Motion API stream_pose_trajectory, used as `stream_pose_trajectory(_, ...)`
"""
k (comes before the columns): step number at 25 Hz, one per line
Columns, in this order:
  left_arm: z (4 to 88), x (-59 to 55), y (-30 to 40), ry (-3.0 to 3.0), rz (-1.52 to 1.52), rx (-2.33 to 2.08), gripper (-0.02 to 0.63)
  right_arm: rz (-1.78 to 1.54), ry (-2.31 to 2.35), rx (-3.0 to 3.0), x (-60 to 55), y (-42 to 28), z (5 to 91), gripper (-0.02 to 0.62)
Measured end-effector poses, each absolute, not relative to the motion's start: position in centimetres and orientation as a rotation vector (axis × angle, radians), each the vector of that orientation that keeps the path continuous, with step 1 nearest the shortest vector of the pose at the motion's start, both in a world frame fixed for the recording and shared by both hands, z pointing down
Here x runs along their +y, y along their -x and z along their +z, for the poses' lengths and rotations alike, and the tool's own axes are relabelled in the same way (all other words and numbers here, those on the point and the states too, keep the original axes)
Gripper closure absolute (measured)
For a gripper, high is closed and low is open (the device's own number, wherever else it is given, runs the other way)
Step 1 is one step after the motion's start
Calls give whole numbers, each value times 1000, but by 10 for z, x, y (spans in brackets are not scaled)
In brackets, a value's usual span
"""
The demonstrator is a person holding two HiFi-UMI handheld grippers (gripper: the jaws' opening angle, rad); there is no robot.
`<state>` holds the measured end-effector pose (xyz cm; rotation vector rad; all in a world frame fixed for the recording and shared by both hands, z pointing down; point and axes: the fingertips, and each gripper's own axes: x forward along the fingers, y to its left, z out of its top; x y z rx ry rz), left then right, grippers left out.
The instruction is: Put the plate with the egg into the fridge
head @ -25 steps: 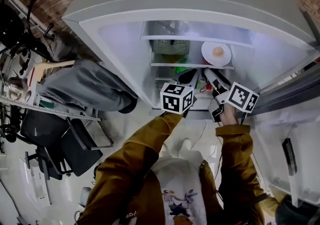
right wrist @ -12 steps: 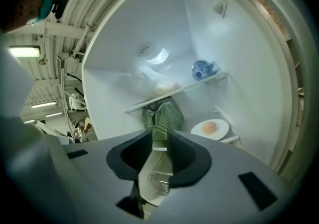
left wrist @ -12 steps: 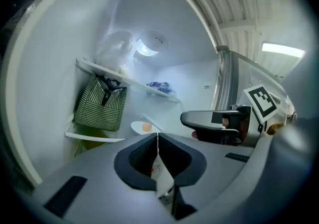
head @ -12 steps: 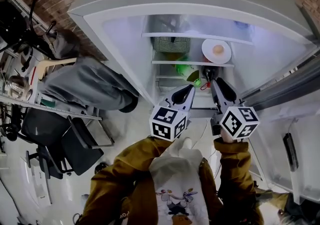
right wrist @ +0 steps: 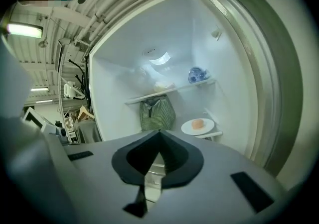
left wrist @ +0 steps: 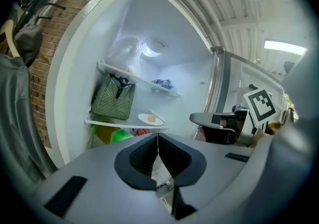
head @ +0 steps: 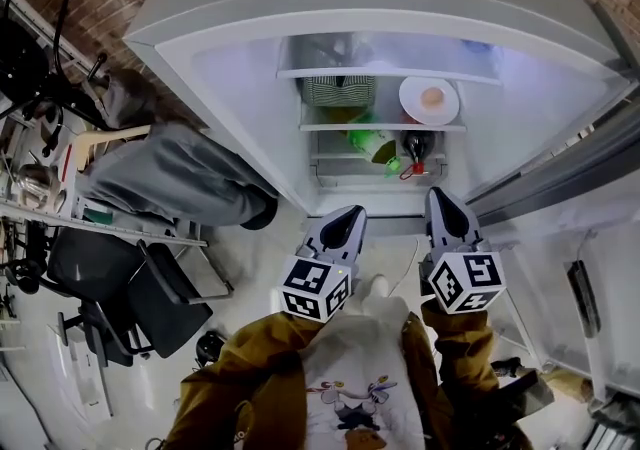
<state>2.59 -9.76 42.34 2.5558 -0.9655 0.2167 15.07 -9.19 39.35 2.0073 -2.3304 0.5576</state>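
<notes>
The white plate (head: 430,108) with the egg (head: 433,96) rests on the middle shelf of the open fridge (head: 250,88), at its right side. It shows as a plate (left wrist: 149,119) in the left gripper view and as a plate (right wrist: 198,128) with the egg (right wrist: 198,124) in the right gripper view. My left gripper (head: 352,210) is held outside the fridge, below its opening, shut and empty. My right gripper (head: 437,193) is beside it, its jaws closing to meet at the tip (right wrist: 159,131) with nothing between them. Both point at the fridge from a distance.
A striped bag (head: 338,91) sits left of the plate on the same shelf. Green items (head: 370,143) and a dark bottle (head: 415,150) lie on the shelf below. The fridge door (head: 560,178) stands open at right. Grey clothing (head: 170,173) and chairs (head: 130,288) are at left.
Both grippers drew back out of the fridge toward my body. The right gripper's jaws went from wide open to shut. The plate with the egg stayed on the shelf.
</notes>
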Motion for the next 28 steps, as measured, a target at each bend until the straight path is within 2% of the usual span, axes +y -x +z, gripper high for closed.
stream_pose_trajectory(10,428,-80,-18,-2543,243,-963,597,596,-2036,-2201,-56,-146,427,591)
stream_pose_trajectory(28,441,-59,-21,-2487,271,-945,598,560,-2012,-2168,-42,-142,430,591)
